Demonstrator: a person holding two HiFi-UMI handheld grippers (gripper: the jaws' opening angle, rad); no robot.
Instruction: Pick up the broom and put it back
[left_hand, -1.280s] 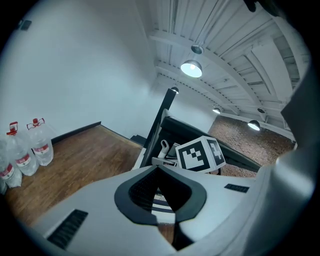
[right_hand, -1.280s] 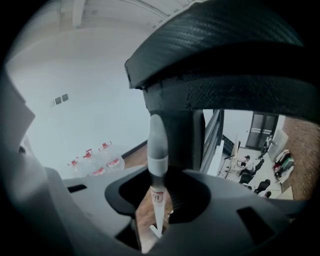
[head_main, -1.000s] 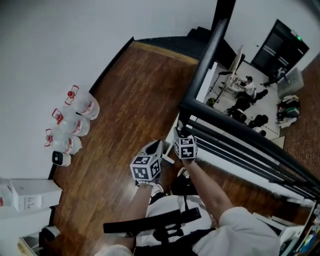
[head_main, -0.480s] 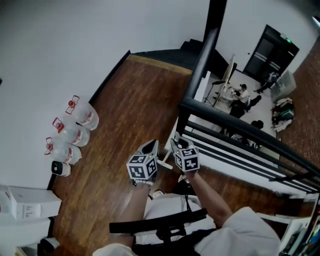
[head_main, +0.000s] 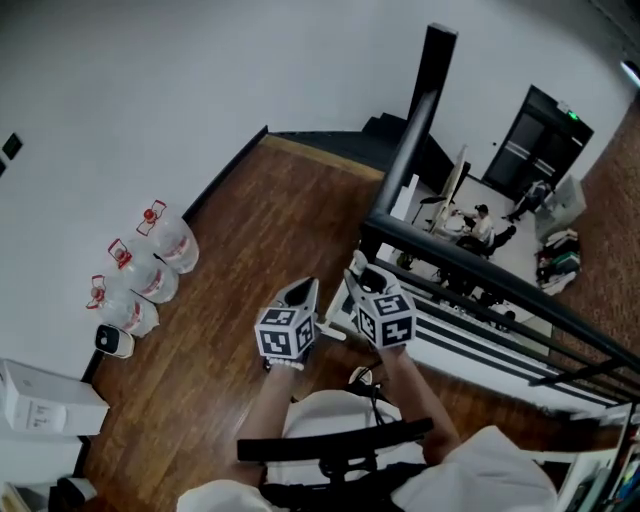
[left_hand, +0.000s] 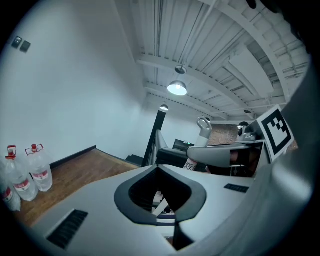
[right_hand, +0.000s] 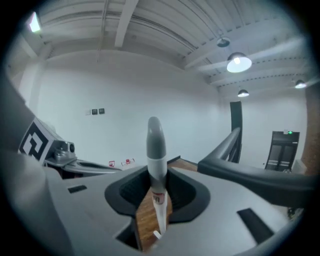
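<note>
A dark wood-plank floor (head_main: 250, 220) fills the middle of the head view. It is bounded at the upper left by a bare white wall (head_main: 150, 90) with a black skirting. Three clear water bottles (head_main: 150, 262) with red caps stand against that wall at the left, and a small white device (head_main: 114, 340) sits just beside the lowest one. White boxes (head_main: 45, 400) are cut off at the lower-left edge. A black railing (head_main: 470, 275) runs from a dark post (head_main: 432, 70) toward the lower right. Beyond it a lower level shows a seated person (head_main: 480, 225) at a desk, too small to make out further.

The right claw (right_hand: 155, 200) is closed on the broom handle (right_hand: 155, 145), whose grey tip stands up between its jaws near frame centre. The left claw (left_hand: 160, 197) has its jaws drawn together and grips nothing. A thin white bar (left_hand: 160, 207) slants behind their gap. The broom's lower end is hidden below the claws and the person's torso (head_main: 340, 420).
</note>
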